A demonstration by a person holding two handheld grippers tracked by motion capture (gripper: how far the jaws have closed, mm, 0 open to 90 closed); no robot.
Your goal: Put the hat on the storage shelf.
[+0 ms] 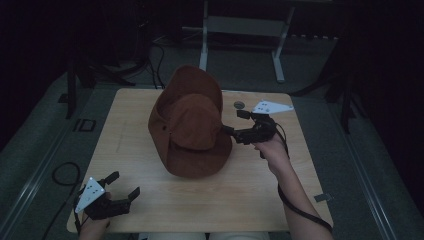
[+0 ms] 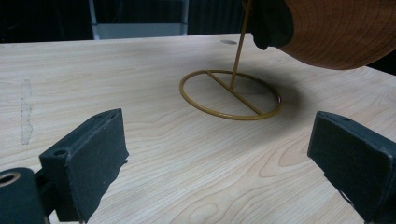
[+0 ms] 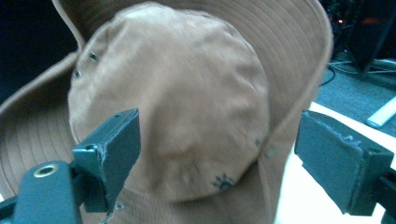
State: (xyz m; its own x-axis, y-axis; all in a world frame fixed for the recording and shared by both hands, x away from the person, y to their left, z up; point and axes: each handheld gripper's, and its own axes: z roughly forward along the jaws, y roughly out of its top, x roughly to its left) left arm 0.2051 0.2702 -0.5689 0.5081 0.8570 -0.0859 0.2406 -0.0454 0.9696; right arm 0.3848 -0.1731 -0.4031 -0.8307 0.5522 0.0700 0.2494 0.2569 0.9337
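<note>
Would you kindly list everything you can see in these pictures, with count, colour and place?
hat: one, brown, wide-brimmed, raised above the table's middle on the stand
hat stand: one, mustard-yellow wire, ring base flat on the table with a thin upright rod going up under the hat
table: one, light wood, centre of the room
round insert: one, grey, in the table top near the far edge
frame legs: pale grey, on the floor beyond the table
cables: black, on the floor to the left
left gripper: one, black, open, near corner of the table
right gripper: one, black, open, beside the hat's crown
person's hands: two, holding the grippers
</note>
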